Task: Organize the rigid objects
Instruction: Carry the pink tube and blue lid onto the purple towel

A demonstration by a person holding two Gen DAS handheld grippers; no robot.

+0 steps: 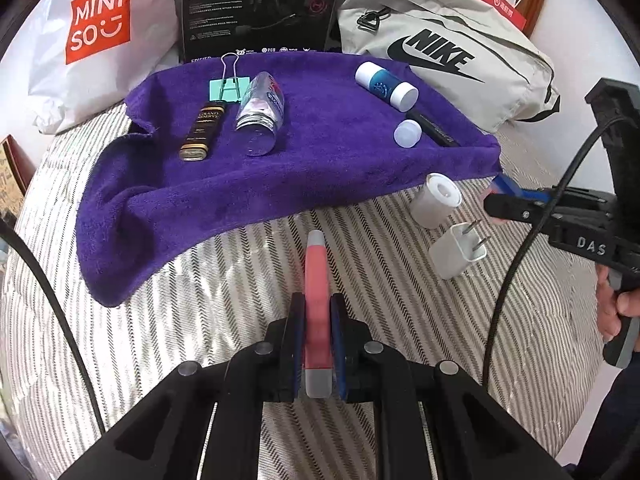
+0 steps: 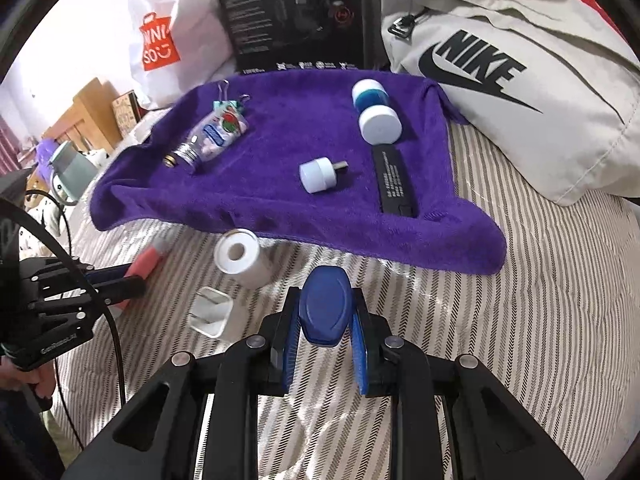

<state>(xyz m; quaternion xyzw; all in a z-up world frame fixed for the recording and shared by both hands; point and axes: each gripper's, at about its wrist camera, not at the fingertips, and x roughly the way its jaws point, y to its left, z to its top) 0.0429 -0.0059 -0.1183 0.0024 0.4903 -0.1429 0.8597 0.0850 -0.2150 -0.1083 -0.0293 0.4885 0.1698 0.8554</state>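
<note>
Your left tongs [image 1: 318,316] are clamped on the pink tube [image 1: 317,280], its long axis running straight out toward 12 o'clock, tip pointing at the purple towel [image 1: 320,160]. The towel's near edge lies just ahead at 12, so the tube goes forward along its own axis.

Your right tongs [image 2: 323,316] are closed on a blue oval piece [image 2: 323,304], probably a cap, though the view is too close to be sure. From these tongs the towel is also at 12, with bare cloth between the small white plug light [image 2: 316,174] and the black bar [image 2: 394,178].

Still off the towel on the striped bed [image 2: 540,280]: the white roll [image 2: 240,258] at 11 and the charger [image 2: 212,312] at 9 from your right tongs, which I judge nearer to both. Your left tongs sit further off, at 9.
</note>
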